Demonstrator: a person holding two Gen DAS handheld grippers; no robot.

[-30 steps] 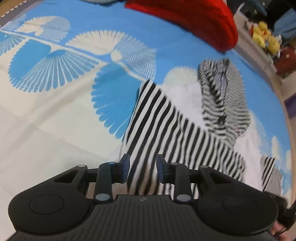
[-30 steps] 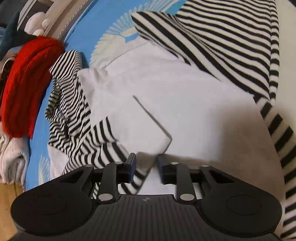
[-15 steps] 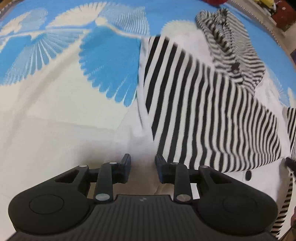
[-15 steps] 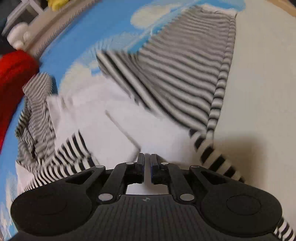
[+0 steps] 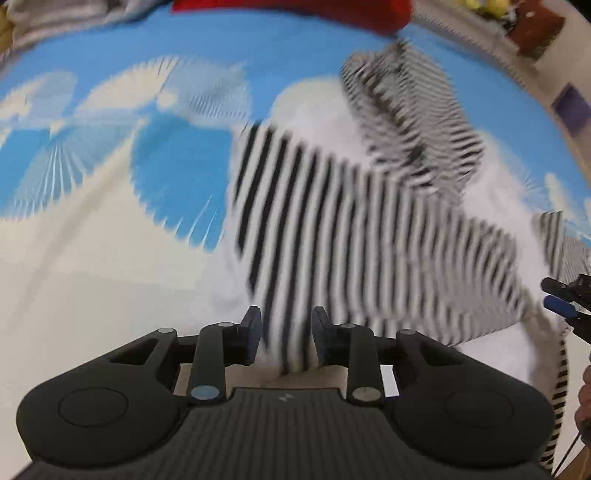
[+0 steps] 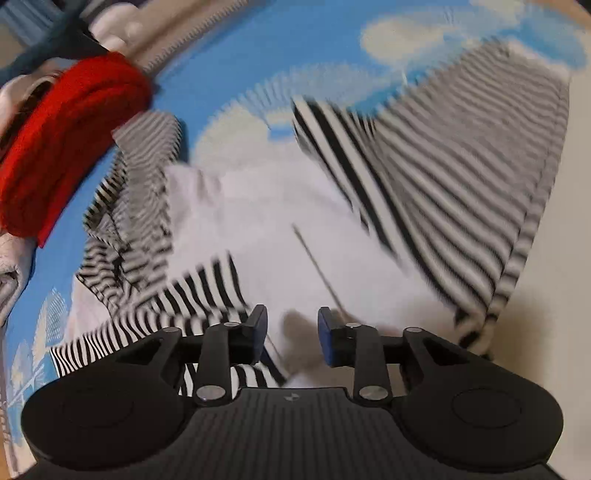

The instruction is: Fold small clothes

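Observation:
A small white top [image 6: 266,221] with black-and-white striped sleeves and a striped hood [image 5: 413,122] lies spread on the blue-and-white patterned sheet [image 5: 110,258]. One striped sleeve [image 5: 351,229] is laid across the white body. My left gripper [image 5: 287,332] hangs over the near end of that sleeve, fingers apart, with cloth showing in the gap but not pinched. The right gripper [image 6: 292,328] hovers over the white body beside the other striped sleeve [image 6: 192,295]; its jaws are opening and nothing is pressed between them. Its blue tips [image 5: 557,304] show at the right edge of the left wrist view.
A red garment [image 6: 66,144] and pale folded clothes [image 6: 9,266] lie at the sheet's far side. Yellow plush toys [image 5: 484,5] sit past the bed's edge. Cream sheet [image 5: 74,302] lies bare to the left of the top. Both views are blurred by motion.
The right gripper shut over the white cloth, then opened again and rose. The left gripper slid sideways and rolled, staying just as far apart over the sleeve's end.

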